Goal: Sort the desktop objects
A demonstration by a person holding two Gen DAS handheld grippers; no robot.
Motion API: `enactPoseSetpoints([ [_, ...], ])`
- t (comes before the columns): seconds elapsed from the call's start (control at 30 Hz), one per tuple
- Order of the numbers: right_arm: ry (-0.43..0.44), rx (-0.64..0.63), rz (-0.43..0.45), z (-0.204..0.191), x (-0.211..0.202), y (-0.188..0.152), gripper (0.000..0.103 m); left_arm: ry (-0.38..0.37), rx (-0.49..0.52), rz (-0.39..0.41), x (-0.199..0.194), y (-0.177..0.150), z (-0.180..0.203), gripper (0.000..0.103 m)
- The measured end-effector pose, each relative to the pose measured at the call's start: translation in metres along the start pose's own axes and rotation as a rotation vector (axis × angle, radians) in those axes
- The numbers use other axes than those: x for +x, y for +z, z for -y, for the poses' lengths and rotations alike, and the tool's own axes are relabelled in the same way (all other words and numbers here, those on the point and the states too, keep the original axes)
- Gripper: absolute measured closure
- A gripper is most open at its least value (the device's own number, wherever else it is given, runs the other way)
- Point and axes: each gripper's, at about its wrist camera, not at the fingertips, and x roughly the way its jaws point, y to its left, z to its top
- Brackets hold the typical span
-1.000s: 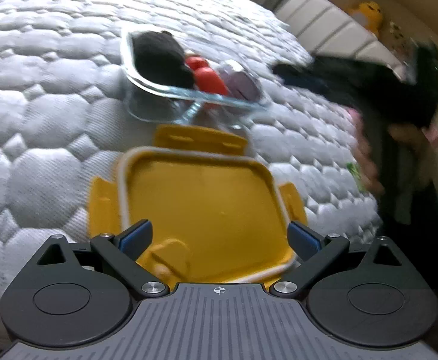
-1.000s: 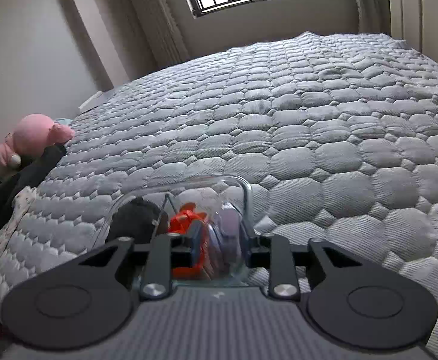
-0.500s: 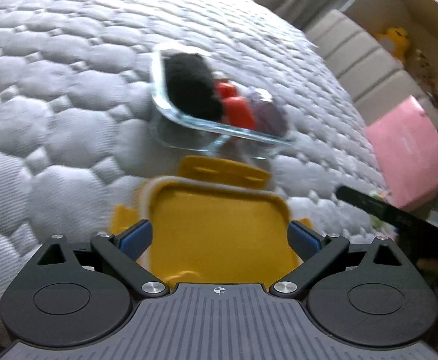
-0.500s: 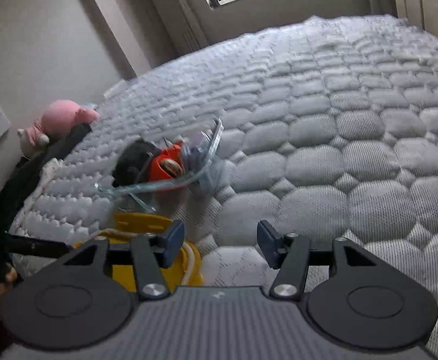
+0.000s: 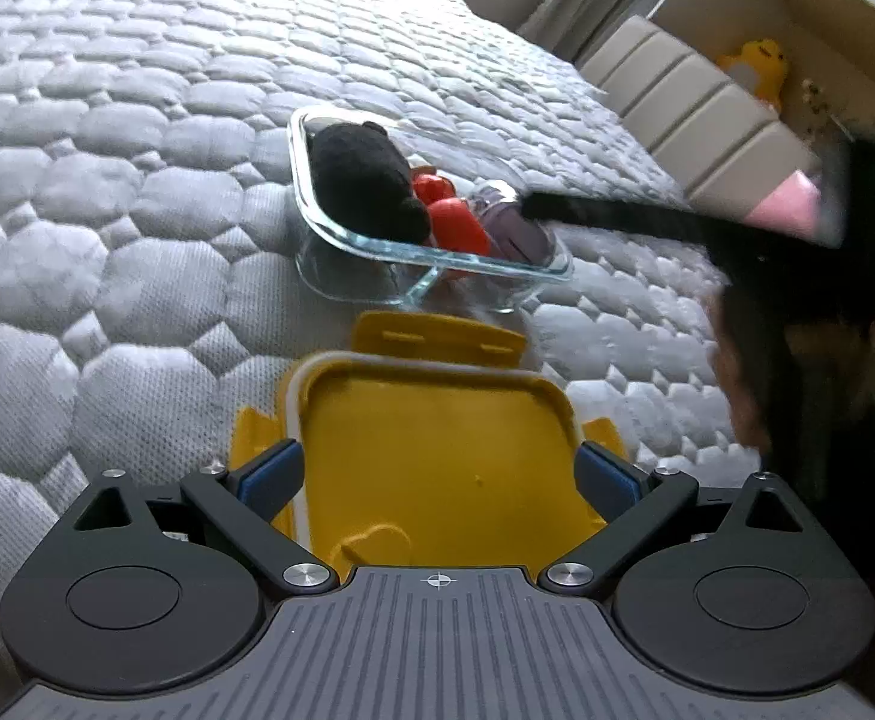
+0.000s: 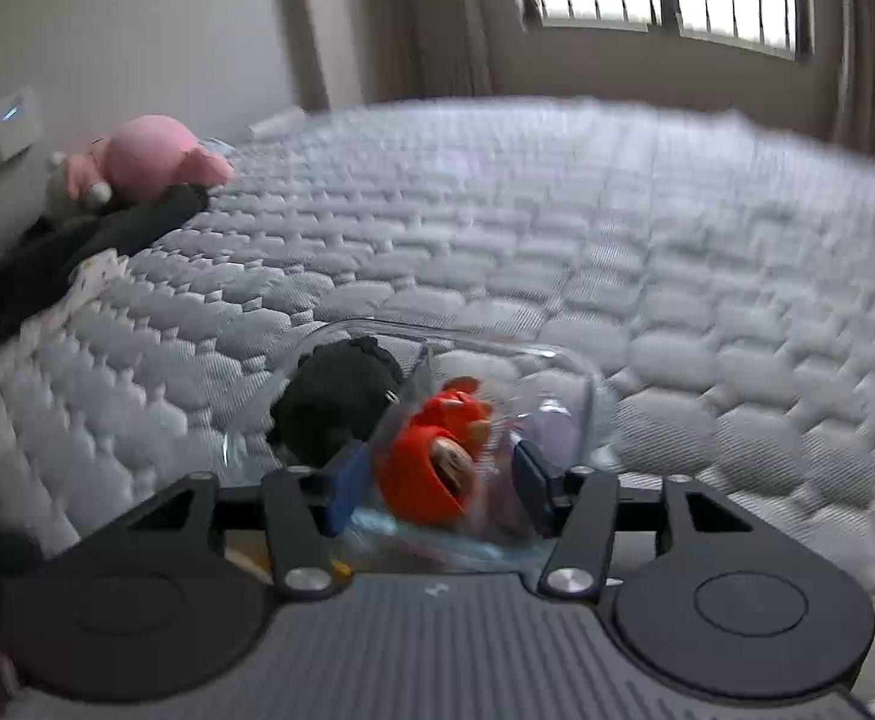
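Observation:
A glass container (image 5: 323,228) lies on the grey quilted bed and holds a black plush (image 5: 359,180), a red toy (image 5: 455,222) and a purple thing (image 5: 515,234). Its yellow lid (image 5: 437,450) is between the fingers of my left gripper (image 5: 437,474), which is shut on the lid's sides just in front of the container. In the right wrist view my right gripper (image 6: 437,480) is open over the container's near end (image 6: 581,384), its fingers either side of the red toy (image 6: 431,462). The black plush (image 6: 335,402) sits to the left there. The right gripper also shows blurred in the left wrist view (image 5: 677,219).
The grey quilted bed (image 6: 557,240) stretches all round. A pink plush (image 6: 149,156) and dark clothing (image 6: 47,264) lie at its left edge. A beige headboard (image 5: 695,114) and a yellow toy (image 5: 761,63) are at the far right.
My right gripper has swung back from beside the container to over its near end, still open. The left gripper has kept the yellow lid and shifted slightly.

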Motion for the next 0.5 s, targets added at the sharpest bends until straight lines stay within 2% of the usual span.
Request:
enactPoseSetpoints([
  [0.1,0.052,0.153,-0.155,0.014,0.031,0.033,0.053,-0.032,0.034,-0.013,0.001,-0.003,0.006,0.004],
  [0.2,0.03,0.252,-0.3,0.021,0.061,0.054,0.057,-0.061,0.066,-0.019,0.001,-0.004,0.013,0.004],
  [0.3,-0.037,0.233,-0.401,0.013,0.085,0.06,0.059,-0.086,0.081,-0.027,0.004,-0.005,0.018,0.004],
  [0.5,-0.133,0.167,-0.487,-0.008,0.106,0.062,0.058,-0.117,0.119,-0.03,0.006,-0.006,0.025,0.004],
])
